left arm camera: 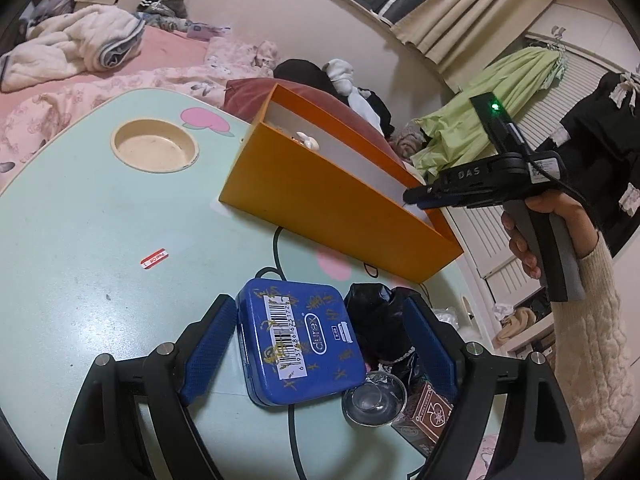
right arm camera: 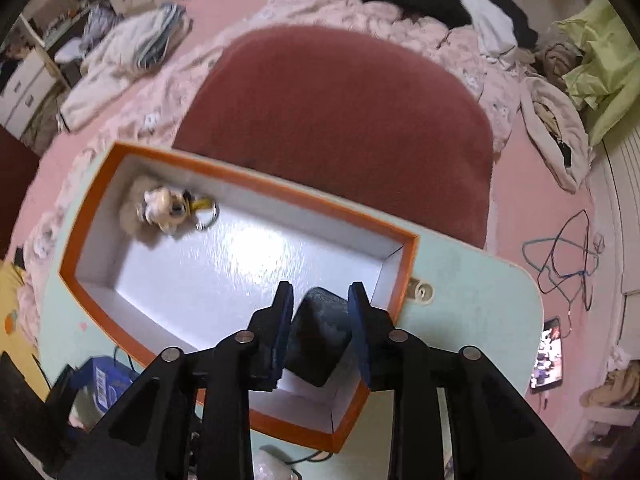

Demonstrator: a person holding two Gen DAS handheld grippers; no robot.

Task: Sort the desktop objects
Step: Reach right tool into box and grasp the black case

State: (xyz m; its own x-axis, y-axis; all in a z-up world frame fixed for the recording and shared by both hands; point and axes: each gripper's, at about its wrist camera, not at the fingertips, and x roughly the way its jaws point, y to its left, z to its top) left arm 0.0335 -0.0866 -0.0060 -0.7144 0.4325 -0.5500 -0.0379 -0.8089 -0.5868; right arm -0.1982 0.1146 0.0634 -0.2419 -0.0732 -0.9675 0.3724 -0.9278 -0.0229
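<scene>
My right claw [right arm camera: 320, 328] is clamped on a dark blue, rounded block [right arm camera: 318, 336], one blue pad pressed to each of its sides. I hold it above the near right corner of an open orange box [right arm camera: 240, 178] with a white inside. A fluffy white keychain toy [right arm camera: 166, 208] with a metal ring lies in the box's far left corner. The box sits by the far edge of a pale green table [right arm camera: 472, 300], with a dark red cushion [right arm camera: 340, 120] just past that edge.

My left claw [left arm camera: 316, 344] is spread wide, its pads apart. Between them, flat on the table, lies a blue tin [left arm camera: 300, 344] with a barcode label. Its left edge sits just beside my left pad [left arm camera: 210, 344]. To the tin's right, also between the pads, are a crumpled black bag [left arm camera: 376, 312], a small clear glass dish [left arm camera: 374, 398] and a brown card box [left arm camera: 424, 412]. A dark cable [left arm camera: 294, 440] runs under the tin. Farther out, a round cup recess [left arm camera: 154, 148] is sunk into the table's far left corner.
</scene>
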